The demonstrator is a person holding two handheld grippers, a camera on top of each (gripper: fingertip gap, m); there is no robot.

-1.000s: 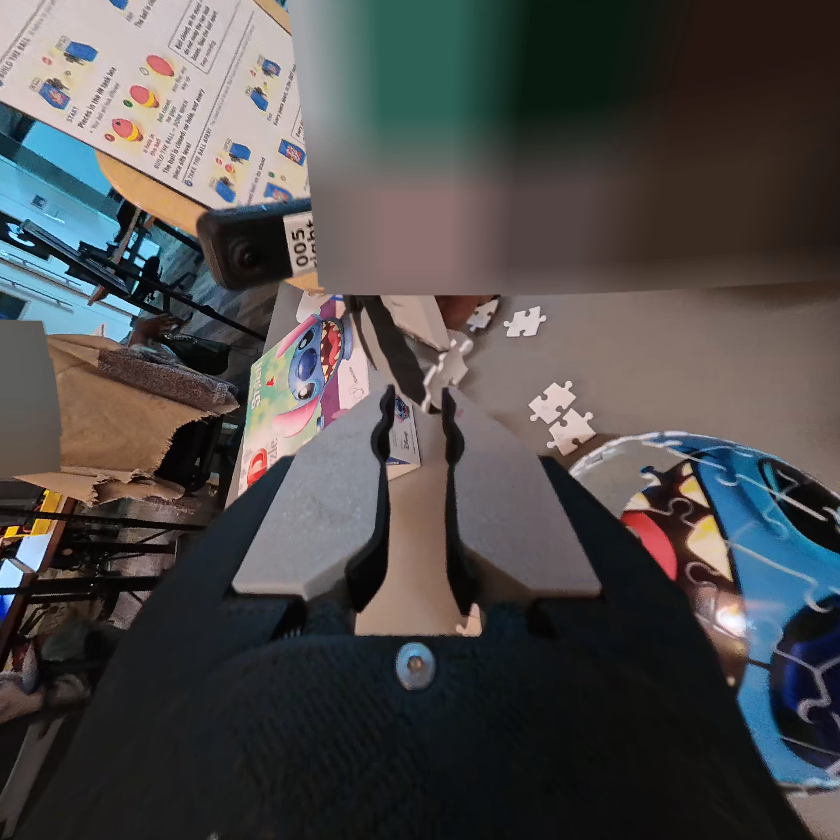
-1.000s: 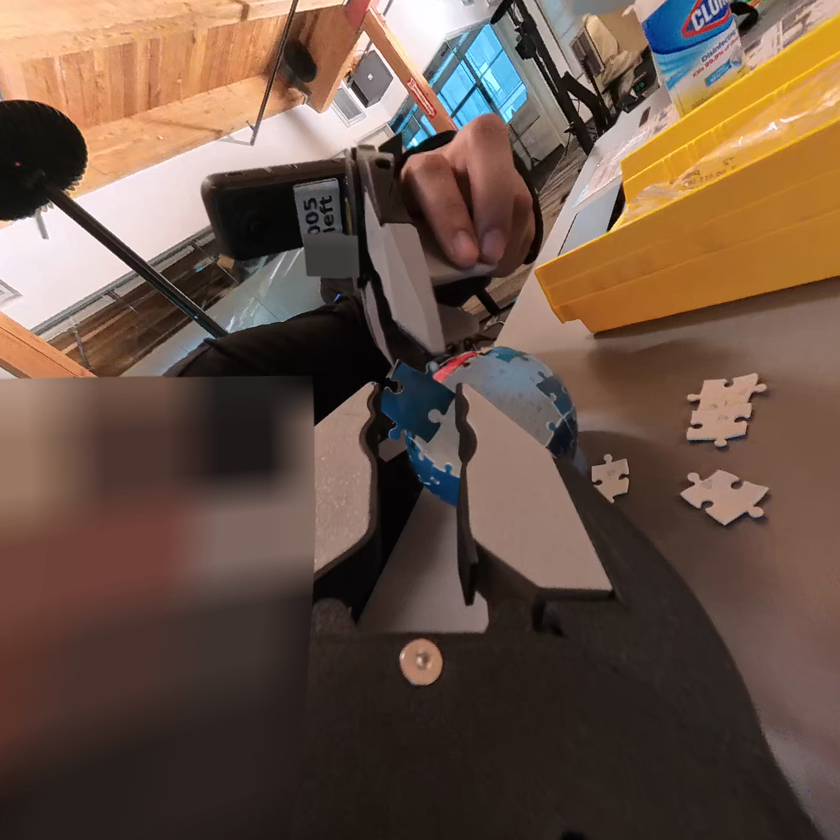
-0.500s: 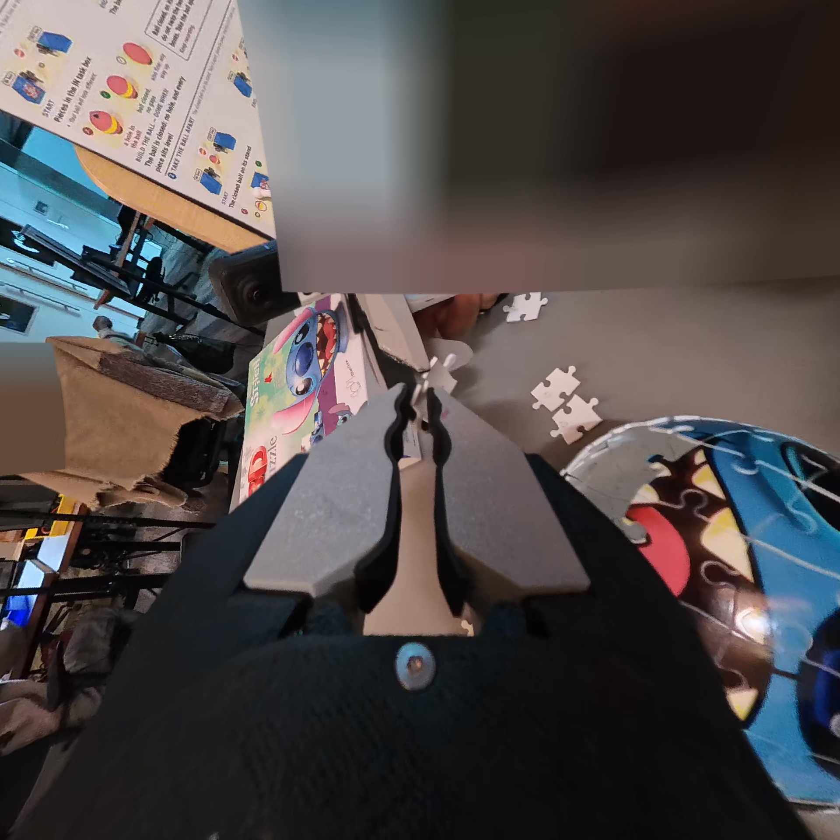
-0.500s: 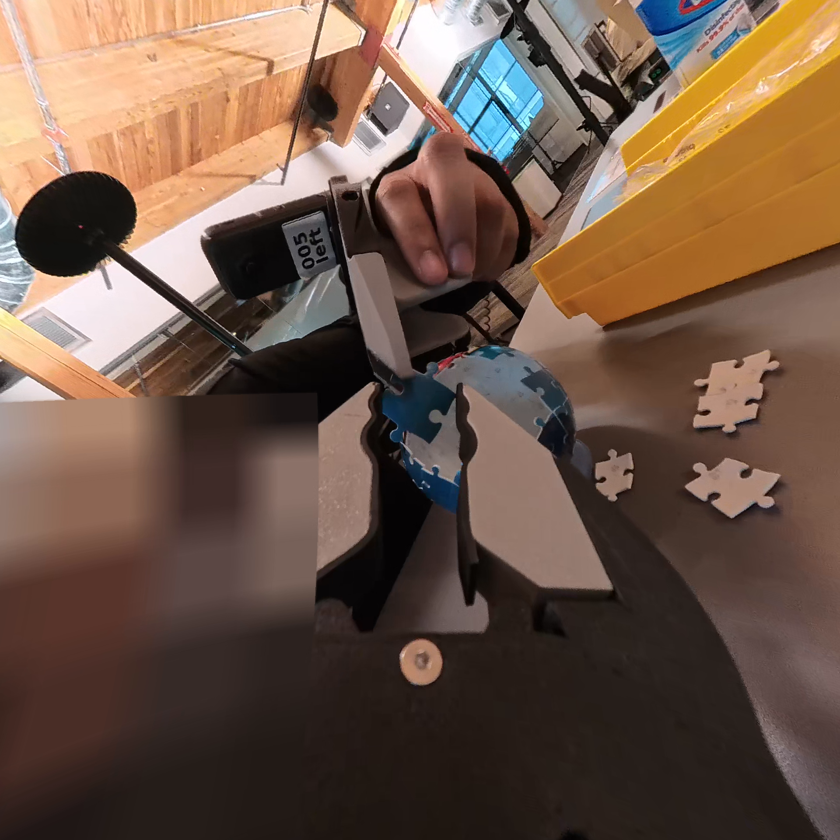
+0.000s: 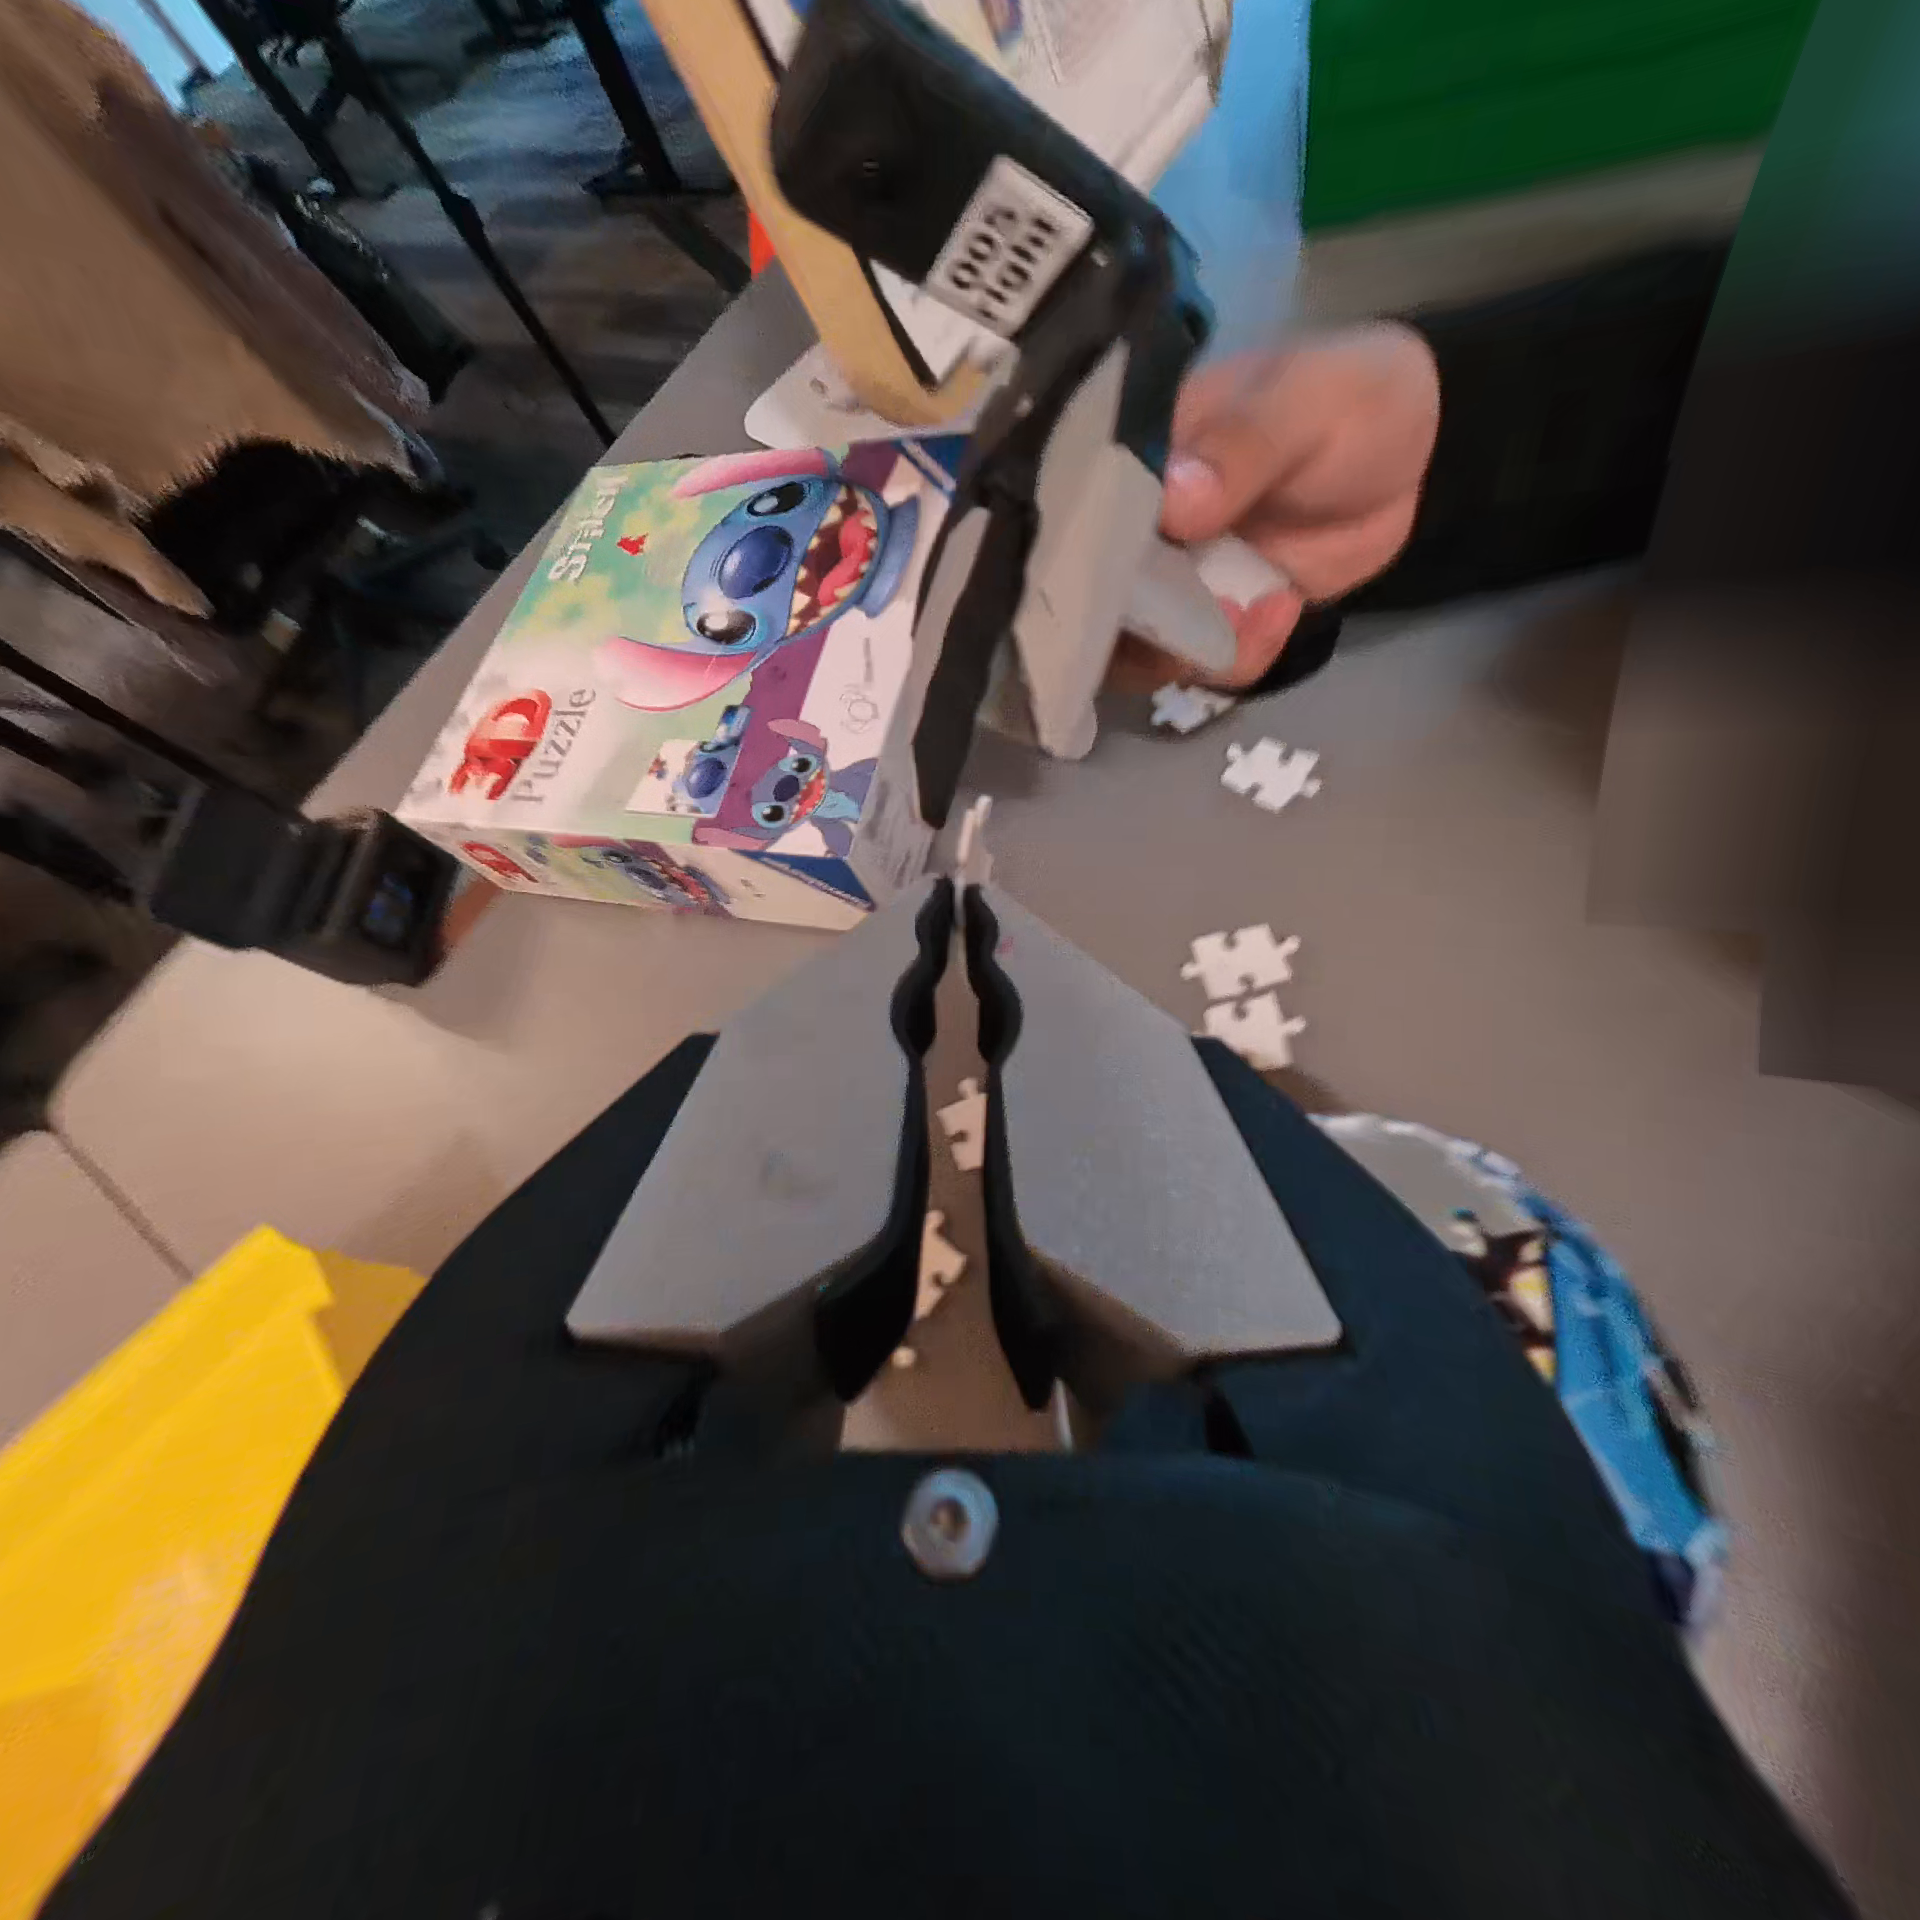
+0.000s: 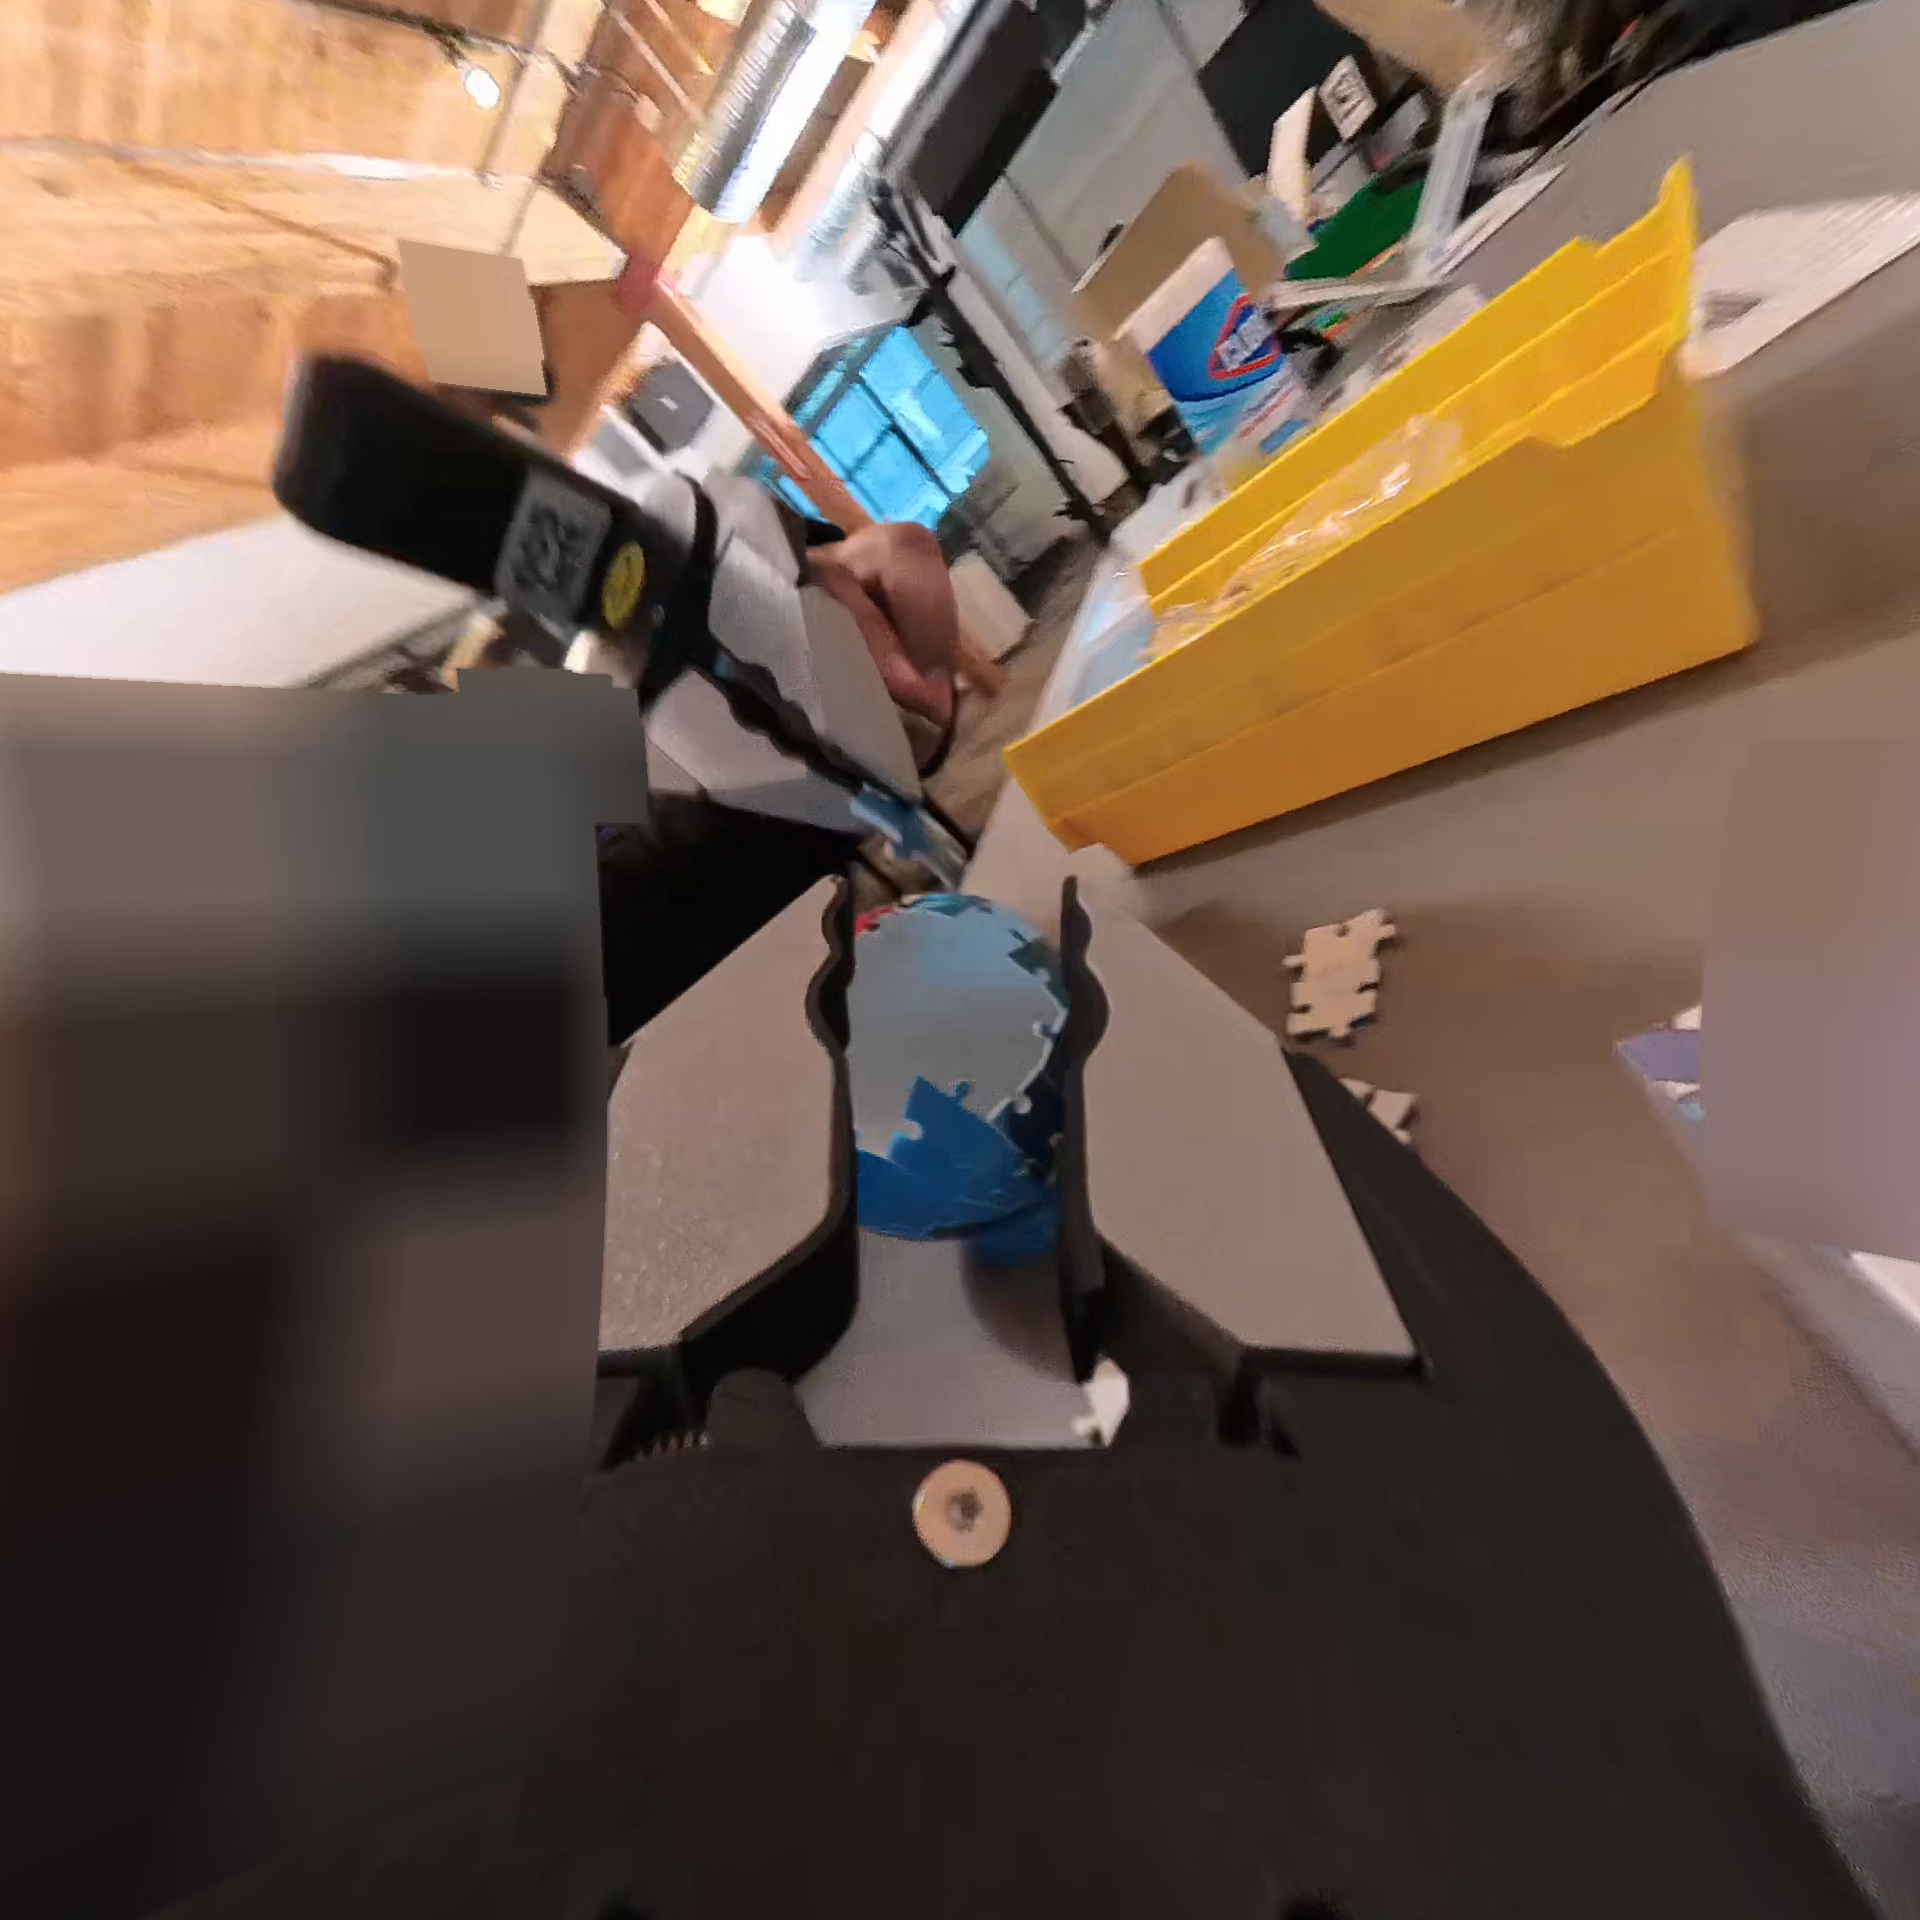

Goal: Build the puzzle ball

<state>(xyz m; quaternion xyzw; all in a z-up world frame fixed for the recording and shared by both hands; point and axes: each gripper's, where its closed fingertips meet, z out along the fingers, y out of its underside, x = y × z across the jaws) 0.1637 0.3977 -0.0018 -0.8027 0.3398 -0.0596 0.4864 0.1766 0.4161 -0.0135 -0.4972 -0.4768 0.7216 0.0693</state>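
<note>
- Your left claw [image 5: 954, 896] is pinched shut on a single puzzle piece [image 5: 971, 831], which sticks up edge-on from between the tips and shows its pale back. In the right wrist view the same piece [image 6: 902, 821] shows its blue face at the tips of that claw [image 6: 883, 795], held up in the air above the ball.
- Your right claw [image 6: 951, 914] is spread apart and grips nothing. Its two fingers frame the puzzle ball [image 6: 956, 1060] in its own view, but the picture does not tell whether they touch it.
- The puzzle ball sits on the grey bench [image 6: 1558, 852], partly built: blue pieces cover part of it and a pale inner surface shows through the gap at the top. In the left wrist view the ball [image 5: 1590, 1351] lies at the lower right, just beside your left claw's body.
- Loose pieces lie pale side up on the bench: two touching ones [image 5: 1242, 992] near the left claw's tips, a lone one [image 5: 1270, 771] farther off, and more under the left claw's fingers.
- The puzzle box [image 5: 696, 686] lies flat on the bench, ahead and left of your left claw.
- A yellow bin [image 6: 1455, 623] stands on the bench beyond the ball.
- Both views are blurred, so fine detail on the ball cannot be made out.
</note>
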